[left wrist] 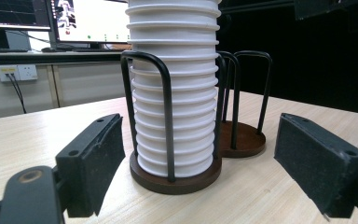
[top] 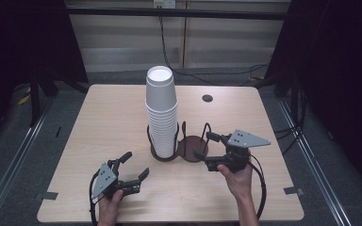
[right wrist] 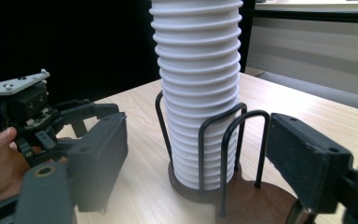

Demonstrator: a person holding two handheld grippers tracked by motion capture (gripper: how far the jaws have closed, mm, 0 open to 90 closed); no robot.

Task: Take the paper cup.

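Observation:
A tall stack of white ribbed cups (top: 161,110) stands upright in the left ring of a dark brown two-ring wire holder (top: 166,154) at the table's middle. Its right ring (top: 194,147) is bare. My left gripper (top: 136,163) is open near the front left, apart from the holder. In the left gripper view the jaws stand wide on either side of the cup stack (left wrist: 175,93), some way in front of it. My right gripper (top: 203,145) is open beside the bare ring. In the right gripper view the cup stack (right wrist: 198,84) rises beyond the wire loops (right wrist: 242,140).
The wooden table (top: 108,113) has a round cable hole (top: 207,98) at the back. Cables run along the far wall. Monitors (left wrist: 88,21) and a wall socket (left wrist: 17,72) lie beyond the table. The other hand with the left gripper (right wrist: 81,116) is at the left.

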